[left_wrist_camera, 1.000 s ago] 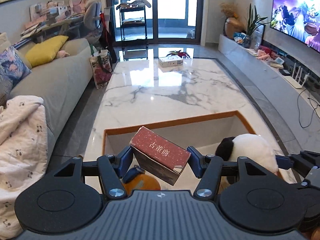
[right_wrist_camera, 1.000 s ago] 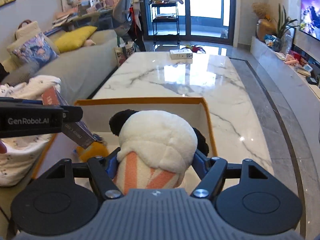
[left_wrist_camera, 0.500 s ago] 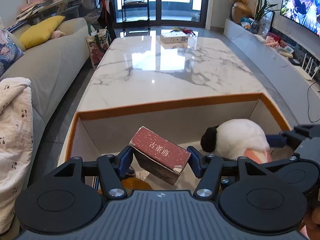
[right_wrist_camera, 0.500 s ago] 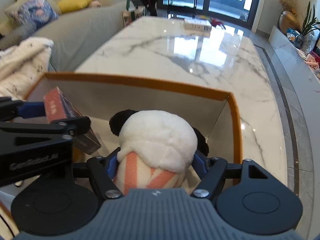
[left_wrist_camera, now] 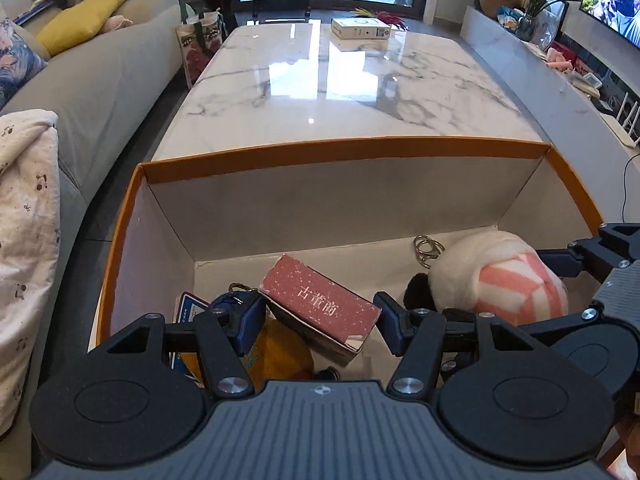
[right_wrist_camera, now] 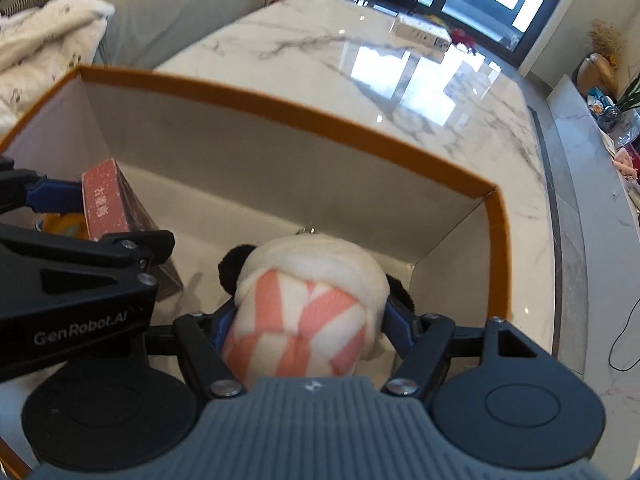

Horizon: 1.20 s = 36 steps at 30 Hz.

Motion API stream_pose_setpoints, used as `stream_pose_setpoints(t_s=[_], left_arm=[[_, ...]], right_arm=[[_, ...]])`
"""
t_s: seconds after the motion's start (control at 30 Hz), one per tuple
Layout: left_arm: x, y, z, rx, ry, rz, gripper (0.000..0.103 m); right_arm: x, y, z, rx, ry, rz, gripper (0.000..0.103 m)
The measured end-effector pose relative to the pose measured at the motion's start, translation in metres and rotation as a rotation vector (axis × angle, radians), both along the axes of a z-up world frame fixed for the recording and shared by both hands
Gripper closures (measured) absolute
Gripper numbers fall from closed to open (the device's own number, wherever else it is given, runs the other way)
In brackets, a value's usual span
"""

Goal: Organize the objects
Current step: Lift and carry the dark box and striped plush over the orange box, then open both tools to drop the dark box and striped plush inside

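Note:
An orange-rimmed cardboard box (left_wrist_camera: 344,148) stands open on the marble table (left_wrist_camera: 340,80). My left gripper (left_wrist_camera: 320,314) is shut on a red box with white characters (left_wrist_camera: 320,304), held tilted low inside the cardboard box, above a yellow item (left_wrist_camera: 280,352) and a blue card (left_wrist_camera: 188,310). My right gripper (right_wrist_camera: 308,320) is shut on a panda plush with pink-and-white stripes (right_wrist_camera: 308,304), also low inside the box; it also shows in the left wrist view (left_wrist_camera: 504,276), with a metal key ring (left_wrist_camera: 428,248) beside it. The red box shows at the left of the right wrist view (right_wrist_camera: 106,204).
A white flat box (left_wrist_camera: 360,28) lies at the table's far end. A grey sofa (left_wrist_camera: 100,80) with a white blanket (left_wrist_camera: 24,216) runs along the left. A low TV bench (left_wrist_camera: 560,76) runs along the right.
Both grippers have gone forward and down into the cardboard box, still holding the red box and the panda plush. The box floor and its contents have come into view.

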<state>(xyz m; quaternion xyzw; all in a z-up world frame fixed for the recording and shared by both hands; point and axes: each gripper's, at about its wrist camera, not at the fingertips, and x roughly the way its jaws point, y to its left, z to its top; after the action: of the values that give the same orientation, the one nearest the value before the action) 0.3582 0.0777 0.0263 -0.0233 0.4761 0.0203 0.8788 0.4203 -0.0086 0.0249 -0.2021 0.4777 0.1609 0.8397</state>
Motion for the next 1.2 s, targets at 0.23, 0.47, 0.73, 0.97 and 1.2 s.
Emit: stream_pose_setpoints(t_s=[0.23, 0.47, 0.73, 0.97, 1.2], left_arm=[[0.0, 0.0, 0.002, 0.0, 0.004, 0.003, 0.034], [0.0, -0.002, 0.005, 0.005, -0.011, -0.002, 0.027], [-0.007, -0.004, 0.019, 0.0, -0.042, -0.005, 0.024], [-0.027, -0.005, 0.037, 0.042, -0.073, -0.012, 0.024], [-0.075, -0.015, 0.081, 0.116, -0.13, -0.04, 0.024]], right_arm=[[0.004, 0.001, -0.003, -0.02, 0.04, -0.003, 0.03], [-0.005, 0.005, 0.0, -0.048, 0.019, 0.016, 0.019], [-0.028, 0.003, 0.012, -0.082, -0.065, 0.028, 0.009], [-0.066, -0.009, 0.04, -0.002, -0.126, 0.017, 0.008], [-0.142, -0.029, 0.081, 0.084, -0.221, -0.037, 0.006]])
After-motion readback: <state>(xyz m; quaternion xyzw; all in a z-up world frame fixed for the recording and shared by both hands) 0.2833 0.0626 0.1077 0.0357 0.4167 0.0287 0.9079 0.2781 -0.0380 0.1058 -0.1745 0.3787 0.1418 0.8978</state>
